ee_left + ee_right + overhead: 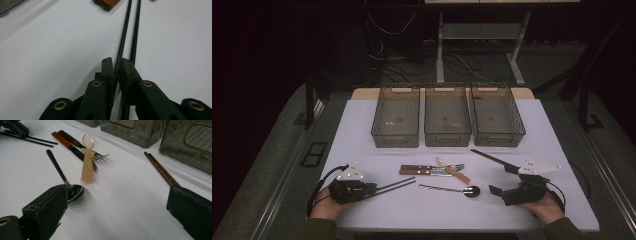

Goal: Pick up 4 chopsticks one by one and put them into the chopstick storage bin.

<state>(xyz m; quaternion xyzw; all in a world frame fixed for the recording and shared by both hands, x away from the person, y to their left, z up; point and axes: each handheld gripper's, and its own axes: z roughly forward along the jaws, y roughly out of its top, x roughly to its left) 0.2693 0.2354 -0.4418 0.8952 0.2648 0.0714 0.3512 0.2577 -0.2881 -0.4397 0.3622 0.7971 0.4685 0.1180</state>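
My left gripper (373, 187) lies low at the table's near left, its jaws shut on a black chopstick (123, 40). The second black chopstick (135, 32) runs alongside it and passes under the right-hand jaw. Both black chopsticks (396, 184) point toward the table's middle. My right gripper (503, 180) rests at the near right, open wide with nothing between its jaws. A dark metal spoon (65, 182) lies just past its left jaw, and the end of a brown chopstick pair (161, 168) reaches its right jaw.
A wooden-handled knife (414, 173) and fork (432, 167) lie mid-table with a small tan spoon (88, 162) across them. Three grey see-through bins (395, 139) (447, 137) (499, 137) stand in a row behind. White tabletop (432, 210) lies between the grippers.
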